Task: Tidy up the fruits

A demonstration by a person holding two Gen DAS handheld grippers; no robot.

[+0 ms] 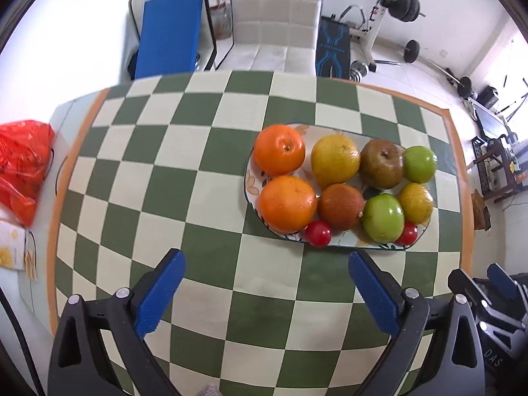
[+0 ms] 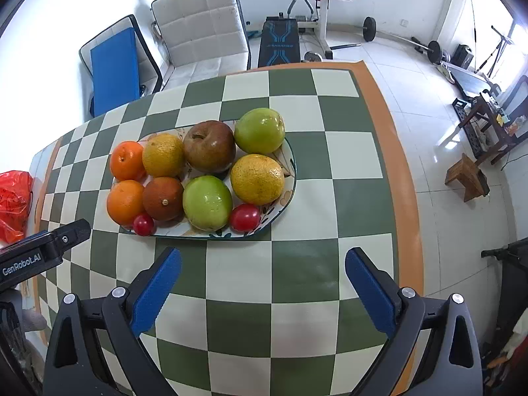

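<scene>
Now both tongs, left tongs [image 1: 265, 265] and right tongs [image 2: 263, 262], gape empty above the tabletop [image 2: 349, 194]; fruits fill the plate [image 2: 290, 168] toward its right edge, so keep clear without nudging it.

Checked tablecloth [image 1: 198, 178], red bag [image 1: 23, 165], white chair [image 1: 274, 23], weight bench [image 2: 280, 43], wooden stool [image 2: 465, 178]
</scene>
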